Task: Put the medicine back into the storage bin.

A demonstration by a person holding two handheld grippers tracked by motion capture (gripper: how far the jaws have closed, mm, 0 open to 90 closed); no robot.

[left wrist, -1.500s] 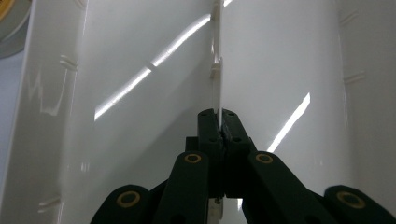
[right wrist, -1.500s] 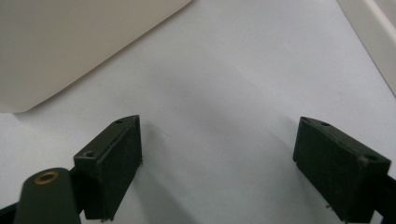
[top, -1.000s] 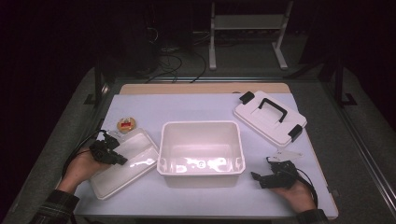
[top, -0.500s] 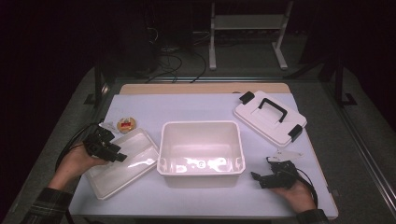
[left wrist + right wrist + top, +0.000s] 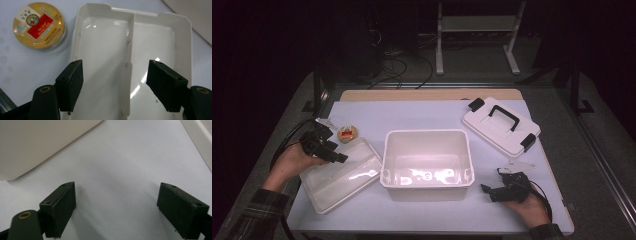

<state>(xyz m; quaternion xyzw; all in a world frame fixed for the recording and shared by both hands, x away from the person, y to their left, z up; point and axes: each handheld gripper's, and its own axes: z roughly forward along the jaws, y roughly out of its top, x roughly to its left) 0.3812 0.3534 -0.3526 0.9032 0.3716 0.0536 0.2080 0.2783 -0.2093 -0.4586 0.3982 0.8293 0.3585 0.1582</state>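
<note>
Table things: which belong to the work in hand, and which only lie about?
In the work:
left gripper, jaws just opened, nothing between them
divided tray

Lying about:
round tin
white bin
handled lid
right gripper, open

White divided tray (image 5: 105, 57); gold round tin (image 5: 39, 25) with red label; black jaws.

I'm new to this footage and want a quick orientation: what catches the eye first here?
A large white bin sits mid-table, its black-handled lid lying off to the far right. At the left, the left gripper, jaws open with nothing between them, hovers over a shallow divided tray, with a small round yellow tin beside it.
</note>
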